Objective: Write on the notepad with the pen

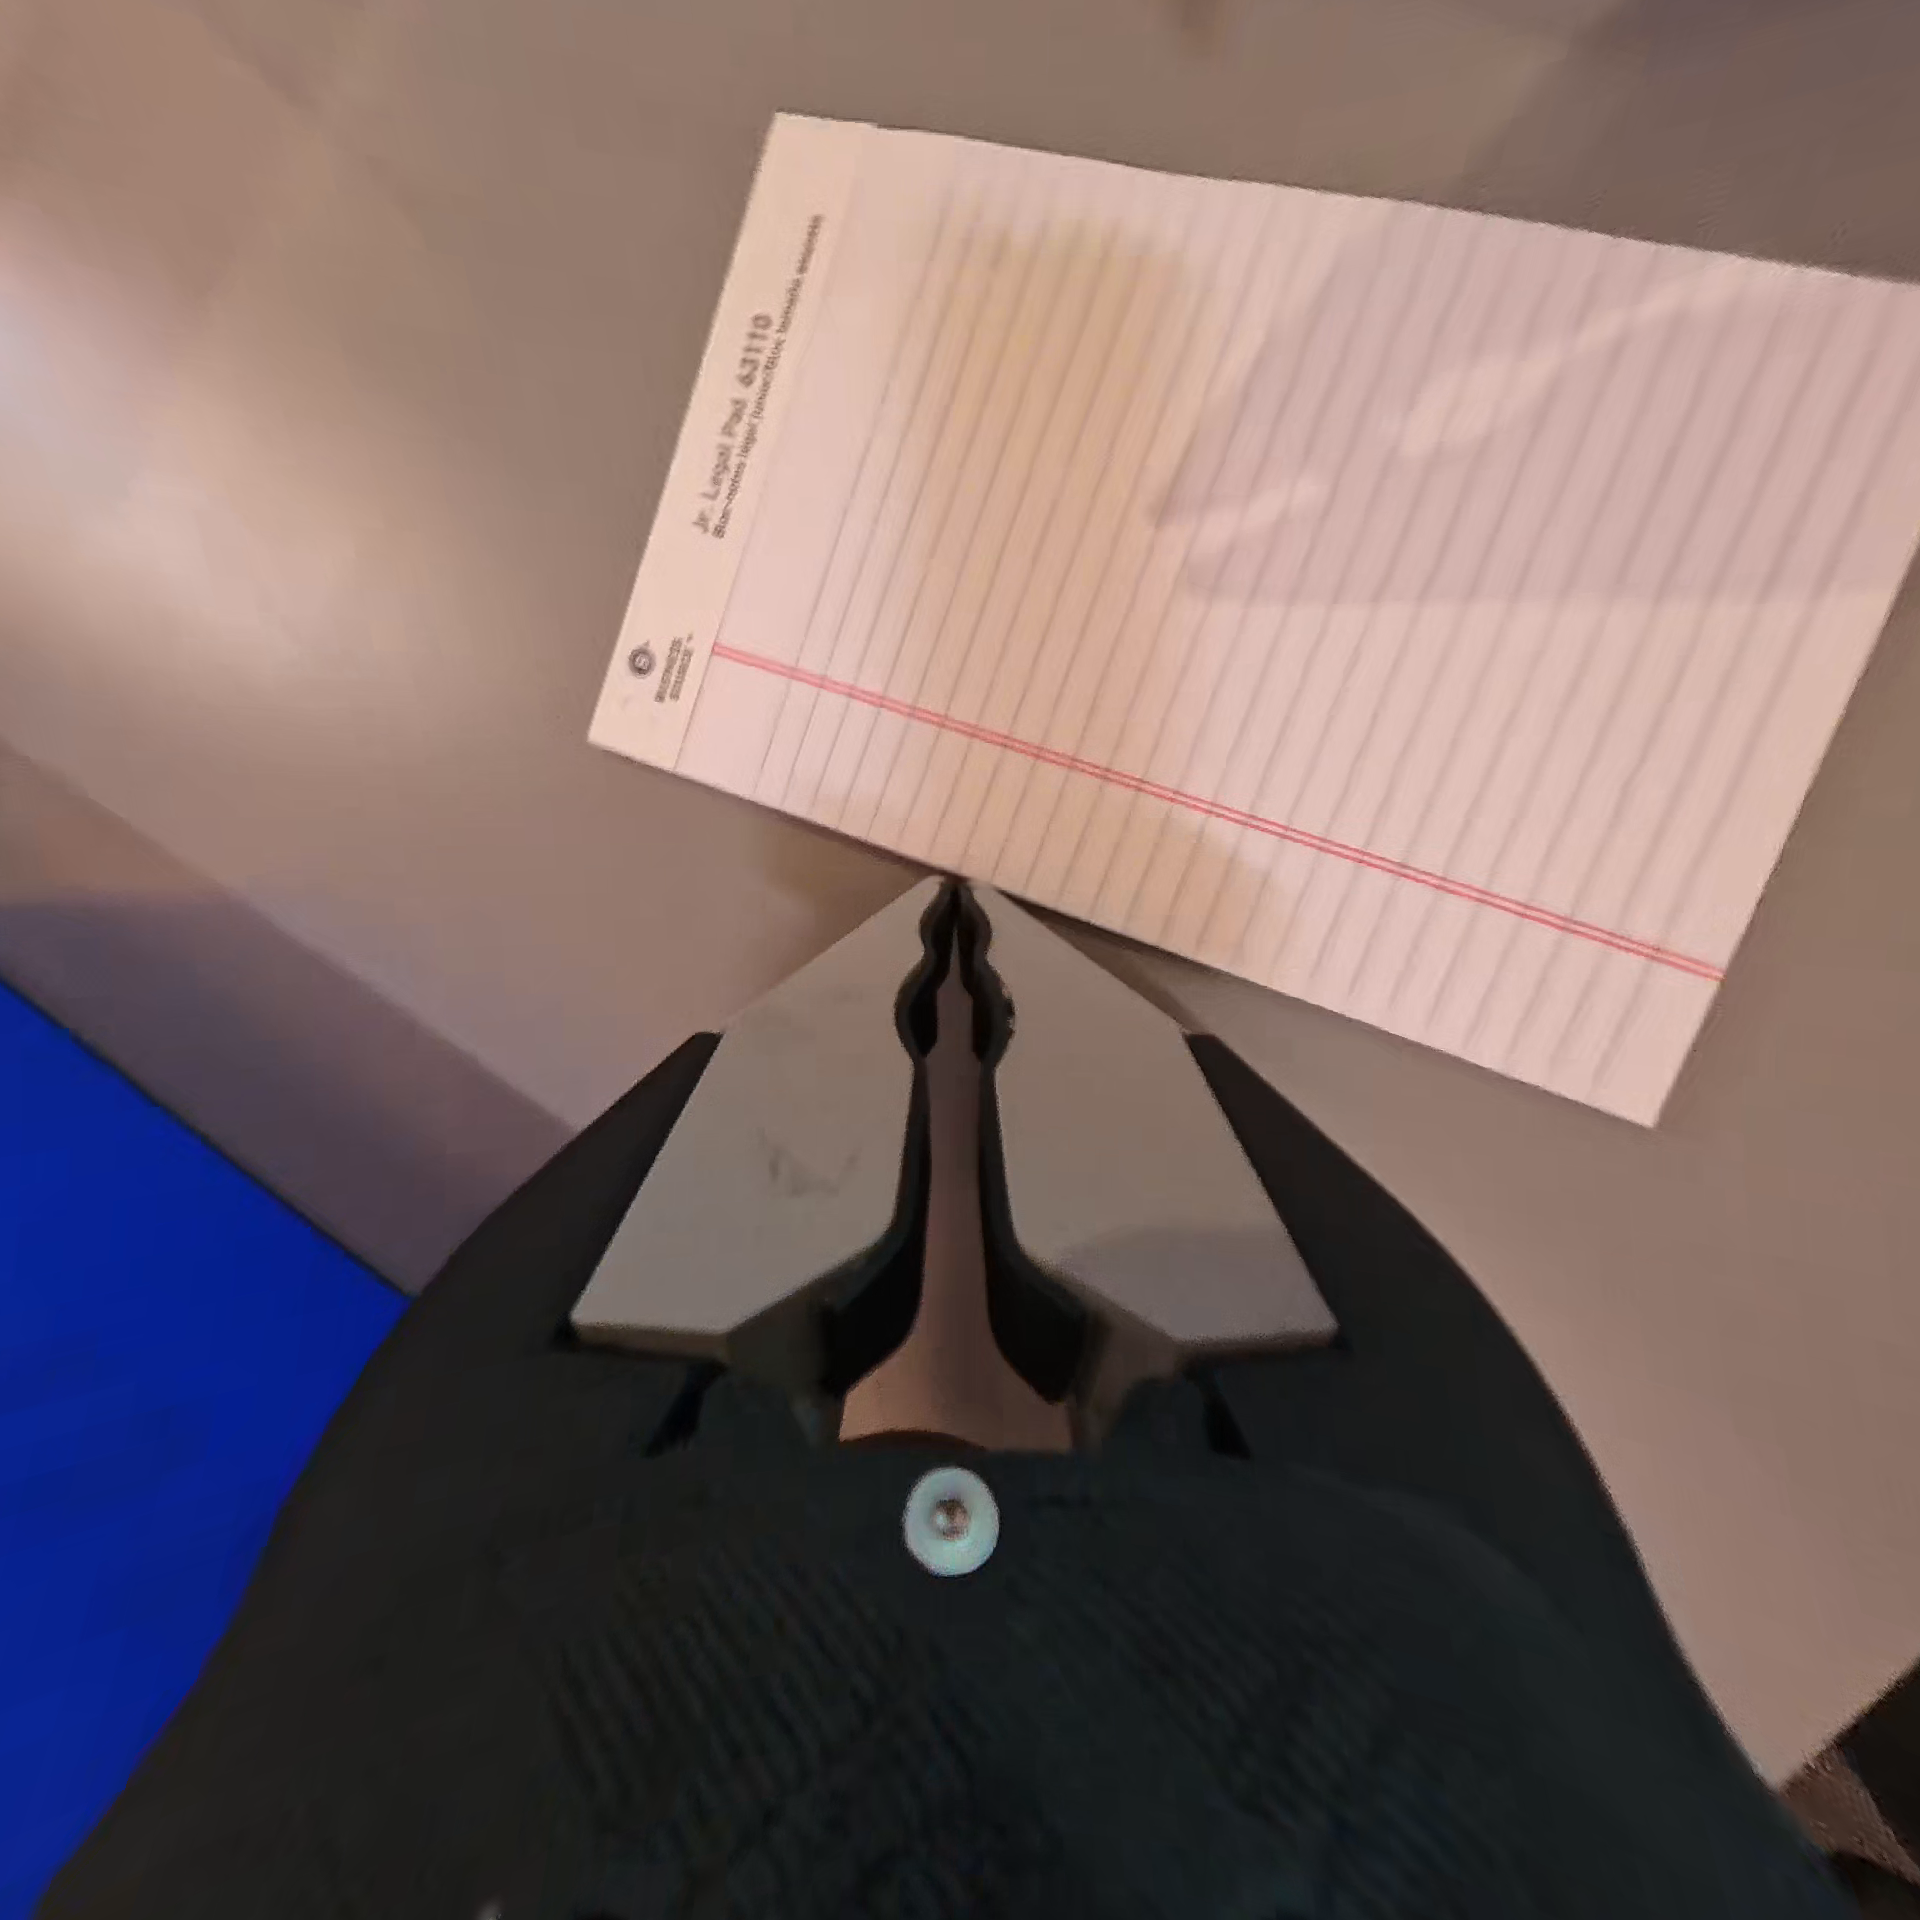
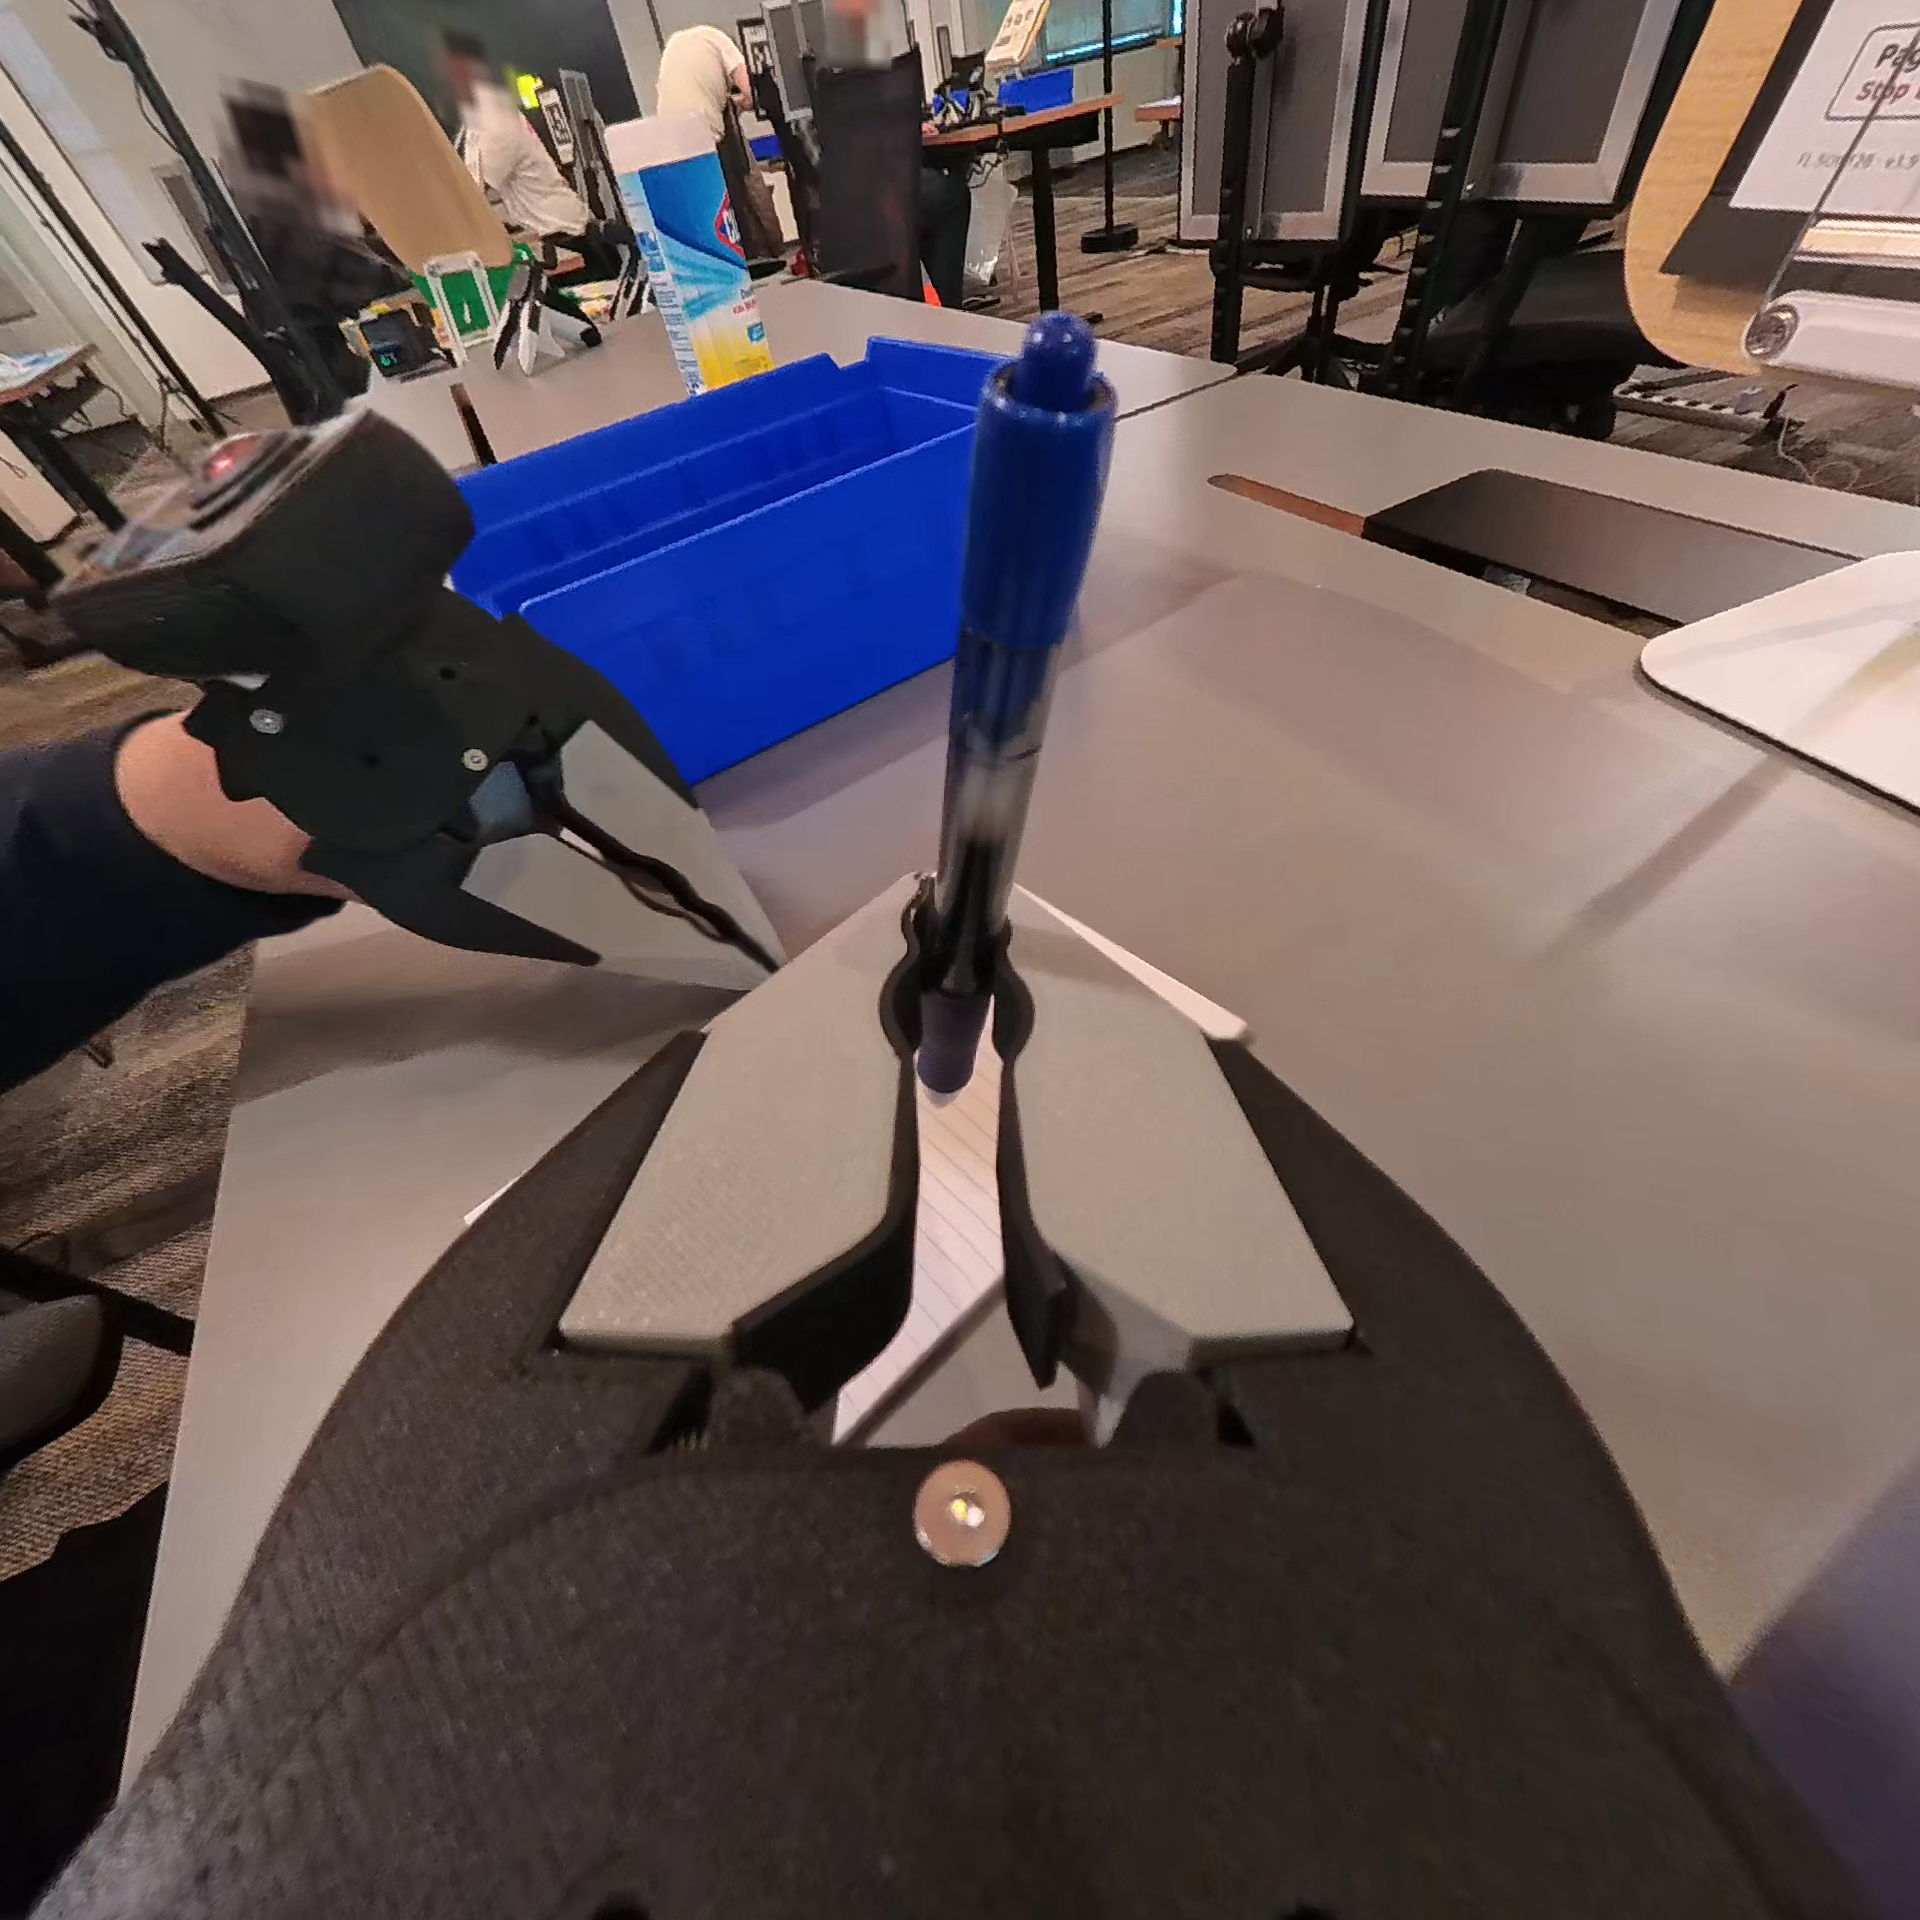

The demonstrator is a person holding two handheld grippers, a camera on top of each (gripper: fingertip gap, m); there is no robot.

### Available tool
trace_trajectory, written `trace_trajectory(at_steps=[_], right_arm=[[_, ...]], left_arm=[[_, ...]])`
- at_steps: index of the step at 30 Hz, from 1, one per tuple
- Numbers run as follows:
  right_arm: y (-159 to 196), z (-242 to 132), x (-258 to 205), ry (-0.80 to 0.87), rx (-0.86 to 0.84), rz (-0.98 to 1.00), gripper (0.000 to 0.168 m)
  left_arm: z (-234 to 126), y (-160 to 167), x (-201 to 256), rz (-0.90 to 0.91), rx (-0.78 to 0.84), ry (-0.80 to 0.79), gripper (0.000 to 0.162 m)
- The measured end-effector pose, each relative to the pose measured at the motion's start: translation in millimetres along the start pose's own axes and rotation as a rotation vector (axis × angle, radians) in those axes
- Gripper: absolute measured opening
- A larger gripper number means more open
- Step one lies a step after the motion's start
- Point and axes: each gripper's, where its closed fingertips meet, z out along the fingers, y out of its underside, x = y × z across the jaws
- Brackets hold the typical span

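Note:
A white lined notepad [image 1: 1247, 623] with a red margin line lies flat on the grey table [image 1: 364, 468]. My left gripper [image 1: 954, 896] is shut and empty, with its tips at the notepad's near edge. It also shows in the right wrist view [image 2: 764, 958], held by a hand at the left. My right gripper [image 2: 961, 920] is shut on a blue pen [image 2: 1023, 582]. The pen stands nearly upright, with its cap on the top end. Its tip points down over the notepad [image 2: 961, 1174], which shows between the fingers. Whether the tip touches the paper is hidden.
A blue plastic bin [image 2: 727, 540] stands on the table beyond the pen, and it shows at the left in the left wrist view [image 1: 156, 1351]. A wipes canister [image 2: 691, 260] stands behind it. A white board [image 2: 1797, 675] and a dark pad [image 2: 1590, 540] lie at the right. Across from one pair of fingers to the other is roughly 15 centimetres.

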Motion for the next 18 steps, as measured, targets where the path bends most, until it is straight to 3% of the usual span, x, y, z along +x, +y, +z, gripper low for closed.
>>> trace_trajectory(at_steps=[10, 18], right_arm=[[0, -4, 6, 0.015, 0.012, 0.009, 0.003], [-1, -5, 8, 0.006, 0.033, 0.023, 0.003]], left_arm=[[21, -37, 6, -0.005, 0.075, 0.009, 0.0], [20, -34, -4, -0.031, 0.088, -0.073, 0.001]])
